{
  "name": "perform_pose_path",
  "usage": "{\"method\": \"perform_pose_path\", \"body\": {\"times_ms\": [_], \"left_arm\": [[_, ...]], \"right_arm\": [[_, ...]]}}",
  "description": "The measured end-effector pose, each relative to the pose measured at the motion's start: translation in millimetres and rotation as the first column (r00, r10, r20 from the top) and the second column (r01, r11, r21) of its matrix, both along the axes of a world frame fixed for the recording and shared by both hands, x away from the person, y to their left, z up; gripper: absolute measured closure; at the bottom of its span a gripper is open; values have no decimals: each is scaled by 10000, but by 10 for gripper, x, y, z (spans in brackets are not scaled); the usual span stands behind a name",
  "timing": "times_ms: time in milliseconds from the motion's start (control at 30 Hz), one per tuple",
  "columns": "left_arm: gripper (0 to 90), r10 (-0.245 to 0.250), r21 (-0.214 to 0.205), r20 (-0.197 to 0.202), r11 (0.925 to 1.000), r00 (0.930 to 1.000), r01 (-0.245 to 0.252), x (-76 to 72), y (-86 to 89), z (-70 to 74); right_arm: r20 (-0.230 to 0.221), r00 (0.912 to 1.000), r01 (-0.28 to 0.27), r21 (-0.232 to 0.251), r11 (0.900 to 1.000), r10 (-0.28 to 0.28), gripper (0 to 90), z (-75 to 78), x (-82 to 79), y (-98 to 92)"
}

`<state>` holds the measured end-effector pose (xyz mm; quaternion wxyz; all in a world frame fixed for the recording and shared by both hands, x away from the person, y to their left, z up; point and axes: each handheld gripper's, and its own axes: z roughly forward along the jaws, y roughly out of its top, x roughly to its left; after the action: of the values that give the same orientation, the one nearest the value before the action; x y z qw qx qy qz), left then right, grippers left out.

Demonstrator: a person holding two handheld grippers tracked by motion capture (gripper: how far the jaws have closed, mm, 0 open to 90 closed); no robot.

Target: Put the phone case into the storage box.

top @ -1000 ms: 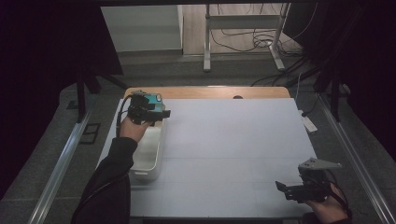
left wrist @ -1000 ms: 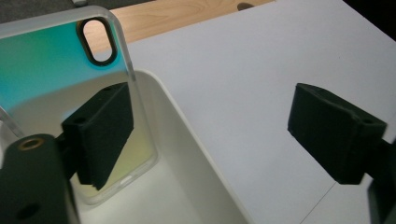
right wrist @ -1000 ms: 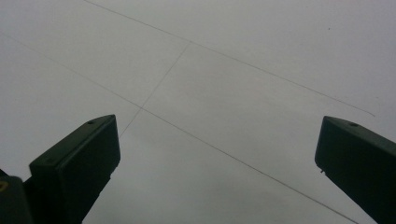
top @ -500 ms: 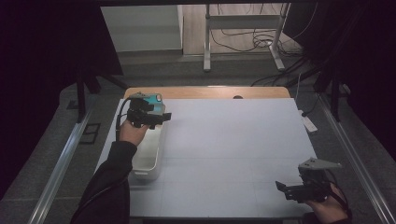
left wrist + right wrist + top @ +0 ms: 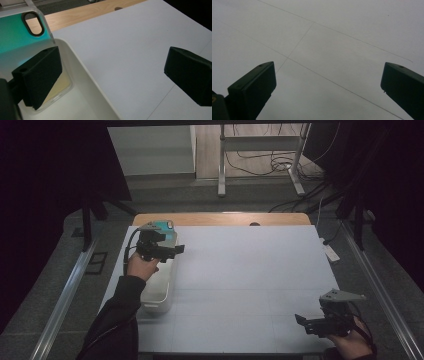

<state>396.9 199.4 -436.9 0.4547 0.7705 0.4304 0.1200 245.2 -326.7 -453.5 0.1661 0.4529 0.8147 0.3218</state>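
High view: the left gripper (image 5: 161, 249) is held above the far end of a white tub (image 5: 159, 292) at about nine o'clock on the white table (image 5: 250, 270), while the right gripper (image 5: 320, 324) rests low near five o'clock, well apart from it. A teal card (image 5: 165, 227) with a clear edge and an oval hole is seen standing tilted in the tub's far end. Its jaws have just been opening and now stand wide, one over the tub, the other over the bare table, with nothing pressed between them. The right gripper's jaws are likewise spread and nothing is gripped. The card is judged to have been set down in the tub already; only the withdrawal of the left gripper appears to be left.
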Motion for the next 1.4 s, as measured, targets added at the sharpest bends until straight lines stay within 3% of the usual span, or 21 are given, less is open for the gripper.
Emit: {"method": "perform_pose_path", "body": {"times_ms": [400,1067,1400], "left_arm": [[0,-129,315,533,9994,9985,112,-173,-52,-20],[0,-169,302,611,9994,9980,151,-446,-92,-23],[0,-151,522,736,9986,9972,112,-582,-140,-10]], "right_arm": [[5,10000,0,-22,10000,0,1,0,-1,2],[-25,10000,-19,68,10000,19,3,3,-2,-1],[39,9999,111,198,9997,-112,0,7,-1,-20]]}}
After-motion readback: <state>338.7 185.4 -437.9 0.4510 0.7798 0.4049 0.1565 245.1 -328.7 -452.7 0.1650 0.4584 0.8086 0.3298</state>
